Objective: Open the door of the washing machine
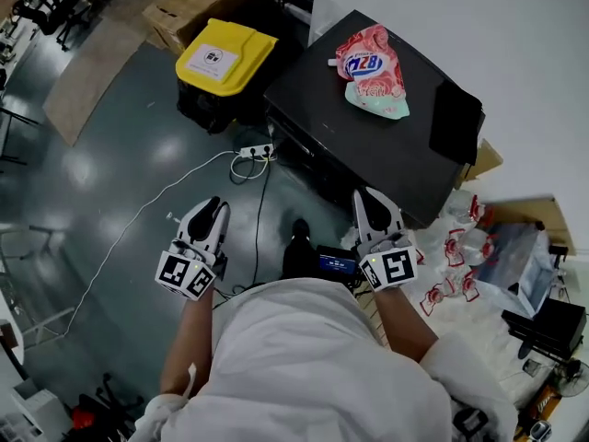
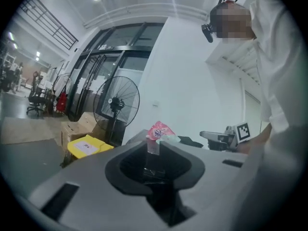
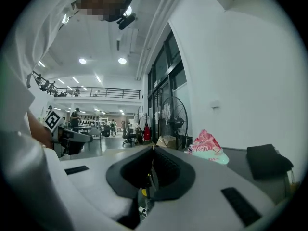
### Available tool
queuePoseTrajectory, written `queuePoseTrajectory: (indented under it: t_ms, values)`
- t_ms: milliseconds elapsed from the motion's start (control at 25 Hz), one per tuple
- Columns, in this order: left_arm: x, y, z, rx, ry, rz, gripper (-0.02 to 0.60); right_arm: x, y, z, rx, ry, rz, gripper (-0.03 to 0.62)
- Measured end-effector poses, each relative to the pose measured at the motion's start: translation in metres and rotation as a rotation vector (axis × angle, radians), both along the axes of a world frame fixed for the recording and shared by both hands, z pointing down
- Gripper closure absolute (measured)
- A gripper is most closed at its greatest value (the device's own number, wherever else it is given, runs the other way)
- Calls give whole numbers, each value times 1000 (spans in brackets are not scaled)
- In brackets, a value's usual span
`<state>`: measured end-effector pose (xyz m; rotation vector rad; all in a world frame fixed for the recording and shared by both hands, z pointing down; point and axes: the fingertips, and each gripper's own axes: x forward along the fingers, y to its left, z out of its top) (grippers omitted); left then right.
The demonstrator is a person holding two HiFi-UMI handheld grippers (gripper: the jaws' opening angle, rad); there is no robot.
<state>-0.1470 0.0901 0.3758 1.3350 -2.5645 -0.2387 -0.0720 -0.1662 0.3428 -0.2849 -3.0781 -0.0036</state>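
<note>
Ahead of the left gripper (image 1: 217,207), whose jaws are narrowly parted and empty, stands a yellow bin (image 1: 226,55); the right gripper (image 1: 366,198), jaws tip to tip on nothing, hangs close before the washer (image 1: 368,150), which bears a pink pouch (image 1: 373,70)

I'm standing in a big open workshop hall. A glossy grey floor (image 1: 101,164) is stretching toward ten o'clock, office chairs (image 3: 129,137) are sitting at distant desks, a mezzanine railing (image 3: 96,93) is running overhead, and cardboard boxes (image 1: 179,12) are piling up at eleven.
</note>
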Motion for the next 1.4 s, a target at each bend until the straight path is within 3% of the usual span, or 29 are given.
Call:
queuePoseTrajectory:
  t_ms: [200,400,640,800,1080,1400]
  values:
    - [-50,-40,-10,-23,-12,35,497,-55,-23,3,-17,-6,-27,566]
    - [-87,-77,-5,-43,-1,101,497,-85,-44,8,-40,0,-1,566]
    - [-127,-115,10,-140,-51,268,497,-97,-58,17,-44,26,99,566]
    - [-148,-135,31,-178,-59,442,497,-92,-70,23,-38,43,256,566]
    - [-167,-140,99,-239,-8,865,497,-64,-52,37,-67,94,710,566]
    - [-181,-123,185,-339,22,1104,488,-4,6,76,-100,177,997,566]
